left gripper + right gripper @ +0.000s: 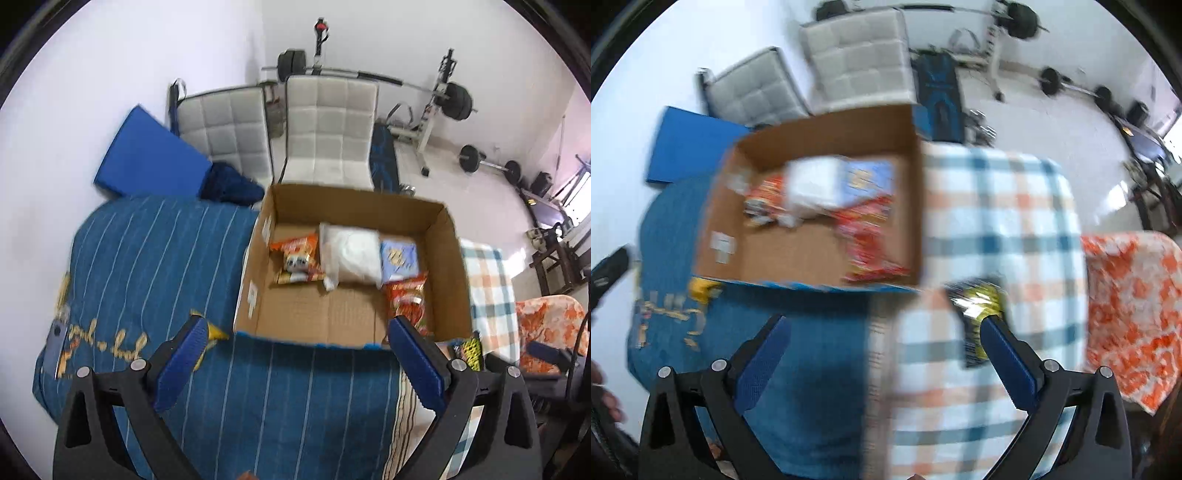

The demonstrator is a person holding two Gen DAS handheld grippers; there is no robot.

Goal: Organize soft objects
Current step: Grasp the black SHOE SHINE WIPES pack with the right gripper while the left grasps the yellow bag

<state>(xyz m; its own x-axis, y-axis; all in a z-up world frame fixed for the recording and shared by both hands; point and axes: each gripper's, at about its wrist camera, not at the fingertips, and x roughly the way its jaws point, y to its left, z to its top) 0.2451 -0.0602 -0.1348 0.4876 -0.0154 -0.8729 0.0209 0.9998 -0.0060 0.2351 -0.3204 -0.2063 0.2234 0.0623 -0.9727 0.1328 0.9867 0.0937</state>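
Snack packets (406,299) are lying inside the cardboard box (448,258) on the bed; we are holding the left gripper (295,328) and right gripper (882,321) with jaws spread, gripping nothing.

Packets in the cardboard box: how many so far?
4. An orange snack packet at back left, a white bag in the middle, a blue packet at back right, and a red packet along the right wall of the cardboard box. More may be hidden underneath.
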